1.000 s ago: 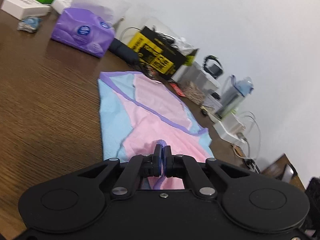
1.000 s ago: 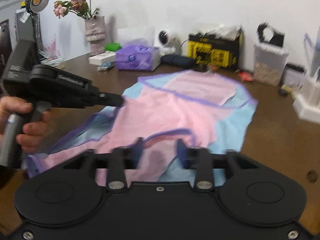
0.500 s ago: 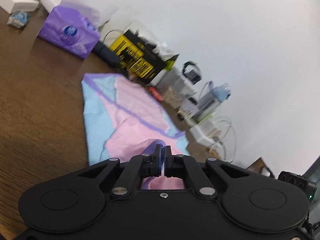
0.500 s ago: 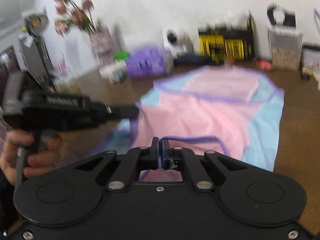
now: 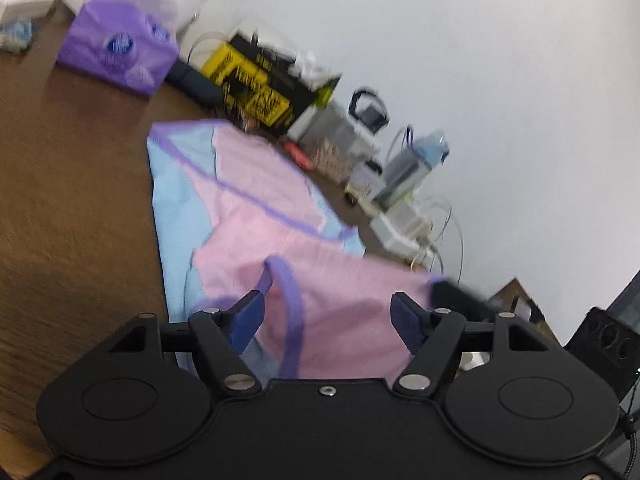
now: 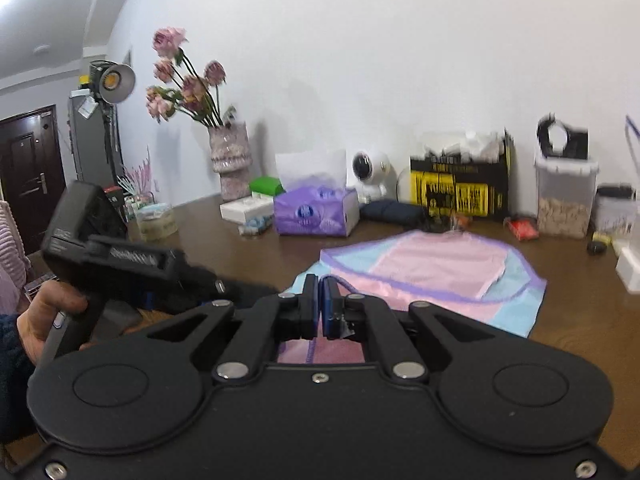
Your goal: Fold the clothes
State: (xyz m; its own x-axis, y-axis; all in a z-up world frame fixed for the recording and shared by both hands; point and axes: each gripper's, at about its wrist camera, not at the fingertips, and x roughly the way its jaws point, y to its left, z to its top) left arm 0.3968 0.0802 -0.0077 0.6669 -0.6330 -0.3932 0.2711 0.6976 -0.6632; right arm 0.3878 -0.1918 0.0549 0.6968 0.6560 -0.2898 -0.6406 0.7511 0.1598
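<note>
1. My left gripper (image 5: 327,314) is opening, its fingers (image 5: 248,316) spread wide, with the purple-trimmed edge of the garment (image 5: 256,216) lying loose between them and neither pad pressing on it. My right gripper (image 6: 322,306) has its fingers together, and they look clamped on a purple hem; the cloth right at the pads is mostly hidden, so I judge that more than see it.
2. The garment, pink and light blue with purple binding, lies partly folded on the brown table (image 5: 72,200), its far end flat and its near end raised toward me.
3. Risk: with my left fingers letting go, only my right pinch holds the near end up. I judge that side could sag and spoil the fold line.
4. Risk: my right grip seems to be on thin binding only. A quick pull might slip it free.
5. Risk: the far edge lies near the clutter along the wall. If I drag the cloth that way, it may catch the yellow-and-black box (image 6: 460,188) or the cables beside it.
6. Risk: my two grippers sit near each other, so a careless swing could knock them together.
7. Count: one garment, two grippers, one purple tissue box (image 6: 314,212), one vase of flowers (image 6: 232,164), one yellow-and-black box, one clear food container (image 6: 564,200).
</note>
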